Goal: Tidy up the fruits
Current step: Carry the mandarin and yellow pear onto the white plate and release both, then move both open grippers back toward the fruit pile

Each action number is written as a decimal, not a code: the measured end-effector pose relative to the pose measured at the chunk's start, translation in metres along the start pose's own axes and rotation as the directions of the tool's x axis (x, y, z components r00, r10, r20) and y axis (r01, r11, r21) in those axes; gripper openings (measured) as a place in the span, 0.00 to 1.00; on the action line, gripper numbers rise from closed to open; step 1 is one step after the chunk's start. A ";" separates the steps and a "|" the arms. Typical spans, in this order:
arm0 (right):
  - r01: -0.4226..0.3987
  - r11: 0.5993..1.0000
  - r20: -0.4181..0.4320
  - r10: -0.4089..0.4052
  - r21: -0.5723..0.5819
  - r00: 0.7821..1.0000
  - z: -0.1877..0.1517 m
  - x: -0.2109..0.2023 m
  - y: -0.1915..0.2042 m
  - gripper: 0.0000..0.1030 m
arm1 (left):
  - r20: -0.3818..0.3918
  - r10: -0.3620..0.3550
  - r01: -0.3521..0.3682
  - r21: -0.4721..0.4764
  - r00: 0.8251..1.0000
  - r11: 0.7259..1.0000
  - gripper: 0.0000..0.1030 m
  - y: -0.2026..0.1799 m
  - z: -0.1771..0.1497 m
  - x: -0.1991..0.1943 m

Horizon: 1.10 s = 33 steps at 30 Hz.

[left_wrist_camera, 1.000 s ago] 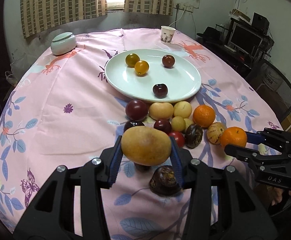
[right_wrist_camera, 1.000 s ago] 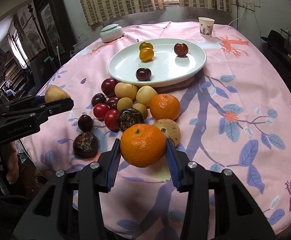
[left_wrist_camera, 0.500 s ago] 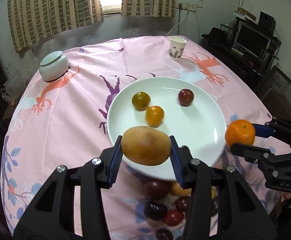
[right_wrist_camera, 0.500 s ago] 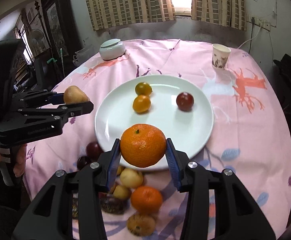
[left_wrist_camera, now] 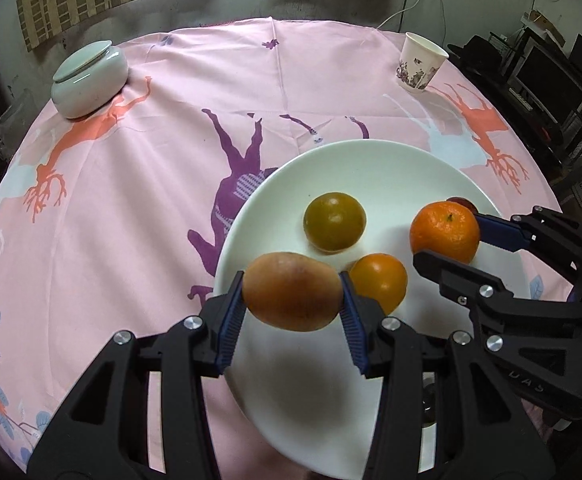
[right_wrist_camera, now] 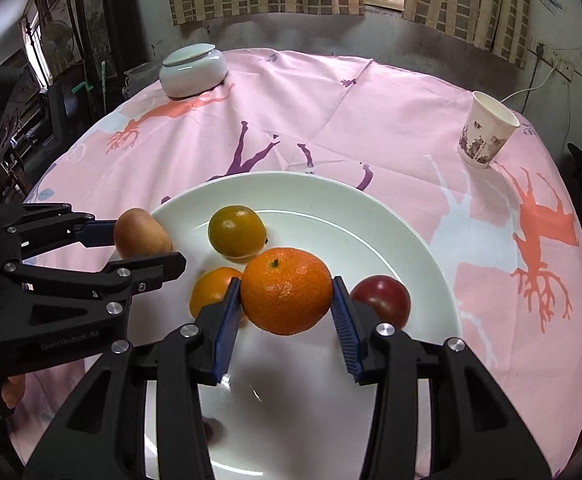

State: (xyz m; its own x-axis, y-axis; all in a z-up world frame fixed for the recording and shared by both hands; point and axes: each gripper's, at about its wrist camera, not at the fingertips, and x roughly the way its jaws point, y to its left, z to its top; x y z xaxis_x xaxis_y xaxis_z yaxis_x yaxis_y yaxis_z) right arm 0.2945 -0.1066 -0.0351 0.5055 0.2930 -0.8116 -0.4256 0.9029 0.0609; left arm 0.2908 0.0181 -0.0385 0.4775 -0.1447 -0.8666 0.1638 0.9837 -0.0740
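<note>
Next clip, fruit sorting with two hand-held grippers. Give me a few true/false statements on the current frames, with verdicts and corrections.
1. The left hand-held gripper is shut on a tan-brown oval fruit. True.
2. The right hand-held gripper is empty. False: it grips an orange mandarin.
3. Three loose fruits lie on the white plate: a greenish-yellow one, a small orange one and a dark red one. True.
4. The paper cup lies tipped on its side. False: it stands upright on the pink tablecloth.
5. The lidded ceramic jar stands on the plate. False: it stands on the cloth, far from the plate.
</note>
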 end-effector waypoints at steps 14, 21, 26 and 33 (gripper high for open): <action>0.150 0.987 0.185 -0.137 -0.058 0.973 -0.003 -0.068 0.005 0.62 | 0.175 0.014 -0.006 -0.042 0.984 0.999 0.79 0.012 -0.004 -0.079; 0.074 0.993 0.197 -0.091 0.088 0.976 -0.073 -0.137 0.007 0.96 | 0.258 0.018 -0.018 -0.004 0.966 1.000 0.96 0.001 -0.086 -0.144; 0.012 0.977 0.182 -0.052 0.213 0.982 -0.146 -0.154 0.023 0.96 | 0.284 -0.024 0.022 0.012 0.958 1.000 0.96 -0.009 -0.160 -0.147; 0.091 0.966 0.121 -0.123 0.244 0.985 -0.196 -0.154 0.034 0.96 | 0.218 -0.042 0.031 0.050 0.975 0.998 0.96 -0.016 -0.218 -0.135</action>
State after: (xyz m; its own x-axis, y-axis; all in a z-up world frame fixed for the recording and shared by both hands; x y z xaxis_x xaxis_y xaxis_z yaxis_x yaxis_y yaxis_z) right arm 0.0554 -0.1825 -0.0218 0.6412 0.2154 -0.7365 -0.1819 0.9751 0.1269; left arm 0.0361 0.0453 -0.0280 0.6473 -0.2053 -0.7341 0.2217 0.9721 -0.0764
